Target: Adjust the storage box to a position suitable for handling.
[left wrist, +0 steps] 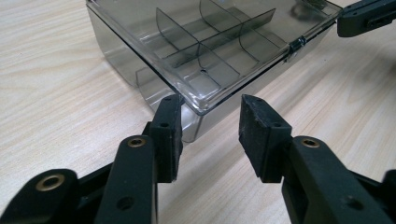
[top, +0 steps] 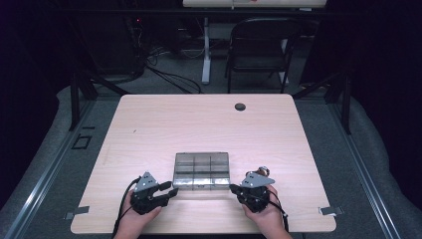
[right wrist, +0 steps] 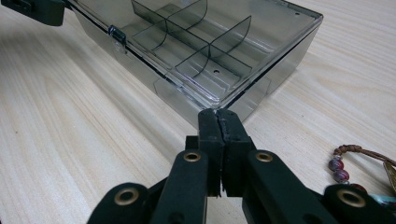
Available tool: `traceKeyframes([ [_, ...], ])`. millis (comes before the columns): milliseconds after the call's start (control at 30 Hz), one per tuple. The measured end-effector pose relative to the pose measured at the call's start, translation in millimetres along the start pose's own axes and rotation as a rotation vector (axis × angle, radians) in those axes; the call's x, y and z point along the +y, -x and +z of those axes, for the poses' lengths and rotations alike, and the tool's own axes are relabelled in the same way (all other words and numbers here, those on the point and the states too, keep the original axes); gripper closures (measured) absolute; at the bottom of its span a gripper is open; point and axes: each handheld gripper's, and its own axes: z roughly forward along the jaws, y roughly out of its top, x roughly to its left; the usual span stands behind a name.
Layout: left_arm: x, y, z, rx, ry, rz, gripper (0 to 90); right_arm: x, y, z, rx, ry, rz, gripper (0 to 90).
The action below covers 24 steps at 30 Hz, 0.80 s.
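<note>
A clear grey plastic box (top: 201, 171) with a shut lid and inner dividers lies near the table's front edge. My left gripper (top: 172, 189) sits at its front left corner, the right gripper (top: 232, 187) at its front right corner. In the left gripper view the box (left wrist: 210, 42) has its near corner between the parted jaws of my left gripper (left wrist: 210, 126), and the pads do not press it. In the right gripper view my right gripper (right wrist: 218, 116) is shut with nothing between its pads, its tips right at the corner of the box (right wrist: 210, 42).
A beaded cord (right wrist: 343, 165) lies on the light wooden table (top: 199, 124) beside the right gripper, also seen as beads (top: 262, 171) in the high view. A dark round grommet (top: 240, 106) sits near the far edge. A folding chair (top: 259, 50) stands beyond the table.
</note>
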Motion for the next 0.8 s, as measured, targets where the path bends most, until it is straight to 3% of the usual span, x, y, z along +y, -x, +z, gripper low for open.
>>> traceKeyframes([
  [200, 0.5, 2.0, 3.0, 0.036, 0.005, 0.02, 53.8, -0.4, 1.1, 2.6, -0.002, 0.001, -0.003, 79.7],
  [333, 1.7, 0.6, 5.2, 0.034, 0.011, 0.022, 52.5, -0.5, 2.0, 5.4, -0.002, 0.008, 0.005, 73.5],
  [567, 3.0, 4.0, 10.7, 0.053, 0.012, 0.053, 47.8, 0.2, -0.2, 10.9, -0.01, 0.015, -0.046, 64.6],
  [800, 3.4, 4.6, 12.5, 0.059, 0.002, 0.054, 47.5, 0.5, -0.6, 11.0, -0.009, 0.036, -0.037, 65.6],
])
